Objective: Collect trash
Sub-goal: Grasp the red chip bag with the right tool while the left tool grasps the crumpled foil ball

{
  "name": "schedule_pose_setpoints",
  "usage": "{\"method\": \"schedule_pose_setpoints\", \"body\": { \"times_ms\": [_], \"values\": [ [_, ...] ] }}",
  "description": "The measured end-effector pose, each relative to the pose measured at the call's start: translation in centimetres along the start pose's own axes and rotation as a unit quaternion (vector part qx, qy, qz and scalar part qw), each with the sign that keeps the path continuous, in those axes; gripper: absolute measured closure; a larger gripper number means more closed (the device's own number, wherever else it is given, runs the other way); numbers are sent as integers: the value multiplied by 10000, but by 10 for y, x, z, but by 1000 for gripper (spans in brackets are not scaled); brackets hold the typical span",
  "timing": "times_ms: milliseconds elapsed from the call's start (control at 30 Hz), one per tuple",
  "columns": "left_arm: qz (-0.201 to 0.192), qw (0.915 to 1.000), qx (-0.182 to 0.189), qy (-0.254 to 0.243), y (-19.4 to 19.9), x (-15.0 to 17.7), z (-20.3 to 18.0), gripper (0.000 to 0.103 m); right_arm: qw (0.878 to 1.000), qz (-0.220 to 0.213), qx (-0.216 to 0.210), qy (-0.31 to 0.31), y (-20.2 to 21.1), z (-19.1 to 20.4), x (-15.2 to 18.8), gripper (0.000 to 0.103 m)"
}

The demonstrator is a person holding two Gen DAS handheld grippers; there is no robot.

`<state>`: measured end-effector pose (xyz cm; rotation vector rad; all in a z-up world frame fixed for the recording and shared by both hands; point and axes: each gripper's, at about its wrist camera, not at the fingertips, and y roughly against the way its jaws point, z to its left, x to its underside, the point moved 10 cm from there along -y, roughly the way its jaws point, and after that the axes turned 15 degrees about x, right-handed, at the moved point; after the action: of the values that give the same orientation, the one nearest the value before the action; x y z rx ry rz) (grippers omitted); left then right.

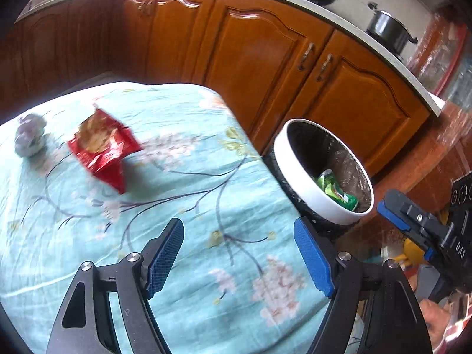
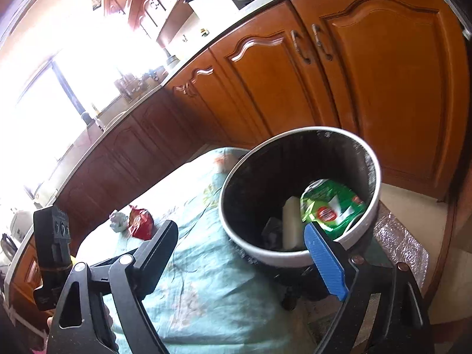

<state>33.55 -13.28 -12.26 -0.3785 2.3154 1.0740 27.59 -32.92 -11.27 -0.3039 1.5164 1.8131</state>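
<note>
A red snack bag (image 1: 101, 147) and a crumpled grey-white paper ball (image 1: 29, 136) lie on the table's light blue flowered cloth (image 1: 177, 206). A white-rimmed trash bin (image 1: 298, 177) stands off the table's right edge with a green wrapper (image 1: 336, 190) inside. My left gripper (image 1: 239, 242) is open and empty above the cloth, near of the red bag. My right gripper (image 2: 242, 242) is open and empty just short of the bin (image 2: 244, 237), where the green wrapper (image 2: 330, 206) and a white piece (image 2: 290, 221) lie. The red bag (image 2: 141, 221) and paper ball (image 2: 118, 221) show far left.
Wooden kitchen cabinets (image 1: 265, 59) run behind the table and bin under a pale countertop with a black pot (image 1: 386, 28). The right gripper's body (image 1: 413, 224) shows at the right of the left wrist view. A bright window (image 2: 44, 103) is at the left.
</note>
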Motion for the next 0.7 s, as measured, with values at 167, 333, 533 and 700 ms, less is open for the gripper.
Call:
{"method": "schedule_pose_setpoints", "body": {
  "times_ms": [167, 333, 533, 700],
  "values": [
    [-340, 9986, -231, 347, 48, 16, 37, 26, 9987, 351, -300, 223, -8, 40, 31, 9],
    [-595, 9947, -479, 683, 94, 25, 73, 26, 9945, 874, -493, 294, -24, 72, 60, 8],
    [-662, 9906, -789, 901, 125, 32, 107, 26, 9863, 1458, -440, 630, -38, 111, 89, 7],
    [-707, 9867, -1063, 1007, 143, 34, 126, 26, 9851, 1296, -599, 954, -34, 143, 89, 0]
  ]
}}
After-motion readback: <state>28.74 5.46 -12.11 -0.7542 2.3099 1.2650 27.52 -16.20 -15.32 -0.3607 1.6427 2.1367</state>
